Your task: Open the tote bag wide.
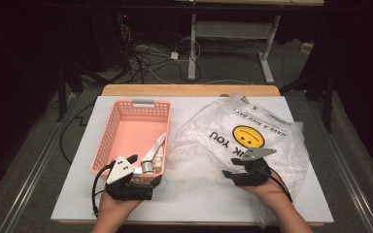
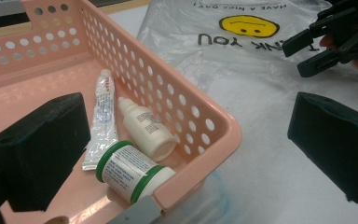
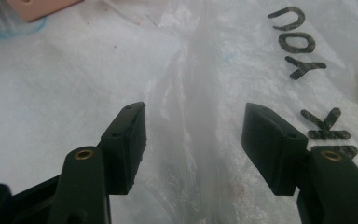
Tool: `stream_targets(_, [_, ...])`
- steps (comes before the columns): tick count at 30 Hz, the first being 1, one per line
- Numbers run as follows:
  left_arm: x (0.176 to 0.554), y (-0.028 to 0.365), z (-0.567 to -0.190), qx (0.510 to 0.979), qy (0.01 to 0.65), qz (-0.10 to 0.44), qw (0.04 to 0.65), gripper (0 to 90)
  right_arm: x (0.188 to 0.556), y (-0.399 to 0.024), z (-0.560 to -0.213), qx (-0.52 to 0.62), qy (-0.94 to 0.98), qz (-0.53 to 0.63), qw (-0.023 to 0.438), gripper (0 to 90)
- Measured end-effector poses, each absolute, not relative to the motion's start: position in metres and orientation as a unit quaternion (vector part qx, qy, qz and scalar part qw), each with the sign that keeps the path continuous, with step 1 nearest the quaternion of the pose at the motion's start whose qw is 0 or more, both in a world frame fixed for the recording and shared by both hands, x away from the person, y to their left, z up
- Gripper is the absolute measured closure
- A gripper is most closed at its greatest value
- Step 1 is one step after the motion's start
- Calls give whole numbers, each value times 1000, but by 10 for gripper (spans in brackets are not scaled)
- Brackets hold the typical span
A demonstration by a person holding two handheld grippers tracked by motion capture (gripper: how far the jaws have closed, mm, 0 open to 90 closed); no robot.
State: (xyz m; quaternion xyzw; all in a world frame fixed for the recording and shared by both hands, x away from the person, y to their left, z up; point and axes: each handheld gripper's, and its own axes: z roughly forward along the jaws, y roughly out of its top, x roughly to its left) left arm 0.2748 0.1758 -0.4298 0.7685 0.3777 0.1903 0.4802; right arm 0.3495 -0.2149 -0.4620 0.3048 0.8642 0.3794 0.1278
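A pink perforated basket [image 1: 108,127] stands on the left of the white table top. In it lie a squeezed tube [image 2: 102,112], a small white dropper bottle [image 2: 147,128] and a white jar with green bands [image 2: 130,170], all near its front right corner. My left gripper [image 2: 186,135] is open, its jaws straddling that corner, one inside the basket and one outside. A clear plastic bag [image 1: 223,126] with a yellow smiley face lies crumpled on the right. My right gripper [image 3: 193,140] is open low over the bag's near left edge, with a raised fold [image 3: 200,93] between its jaws, untouched by either pad.
The basket's corner [image 3: 42,8] lies just left of the right gripper. Bare white table [image 1: 199,199] runs along the front between both hands. A wooden strip [image 1: 189,90] borders the table's far edge, with cables and a desk frame on the floor behind.
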Motion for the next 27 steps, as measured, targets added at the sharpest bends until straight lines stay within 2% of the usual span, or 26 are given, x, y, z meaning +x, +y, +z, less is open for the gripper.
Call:
stream_targets(6, [274,176,-430,768,378,189,481,0,349,-213,-472,302,874,357,132,492])
stream_targets(18, [275,176,-430,770,377,189,479,0,349,-213,-475,301,873,355,143,773])
stream_targets(27, [275,175,-431,772,376,188,477,0,348,-215,-477,302,870,362,144,891])
